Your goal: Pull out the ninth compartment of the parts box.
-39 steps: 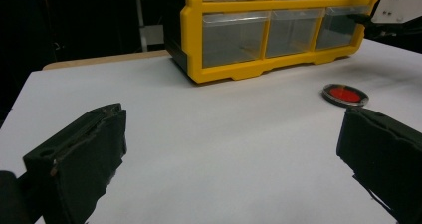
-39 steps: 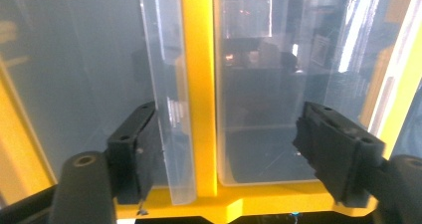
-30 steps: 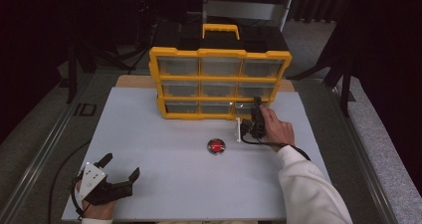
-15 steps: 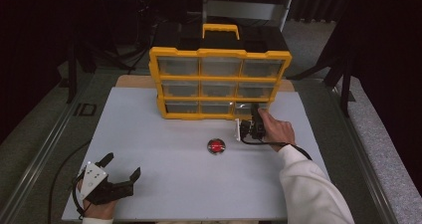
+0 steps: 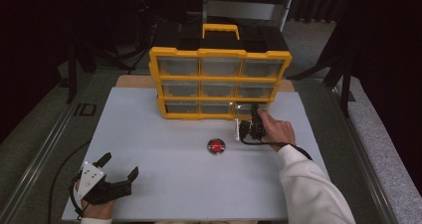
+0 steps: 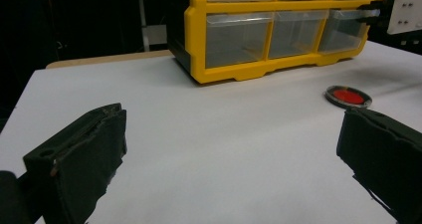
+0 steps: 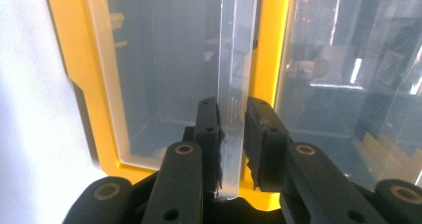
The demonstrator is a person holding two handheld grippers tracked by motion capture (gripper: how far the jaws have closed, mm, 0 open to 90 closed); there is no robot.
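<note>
At the organiser's bottom right corner: a clear drawer handle [image 7: 234, 84] was seen standing as a thin lip between the jaws of the right gripper [image 7: 231, 129].
Drawer: the bottom right drawer [image 5: 251, 107] of the yellow organiser [image 5: 219, 82] was judged the thing being worked, and it appeared drawn slightly out of its slot.
Right gripper state: the jaws had just been closing and were stopped narrow on the handle lip, with the pads pressed against it on both sides.
Step in hand: a grip on the lip was taken, judged as the start of a pull to open the drawer.
How it should be done: the pull would best be kept straight along the drawer's slide and level with the table [image 5: 164, 149], so that the thin plastic would not be twisted or slipped from the pads.
Risk: the light organiser might be dragged forward with the drawer if the pull were jerked.
Red disc: a small round red-centred disc [image 5: 216, 146] was seen lying on the table just in front of the organiser, apart from both grippers.
Left gripper: the left gripper [image 5: 119, 176] was held near the table's front left corner, jaws spread wide with nothing between them.
</note>
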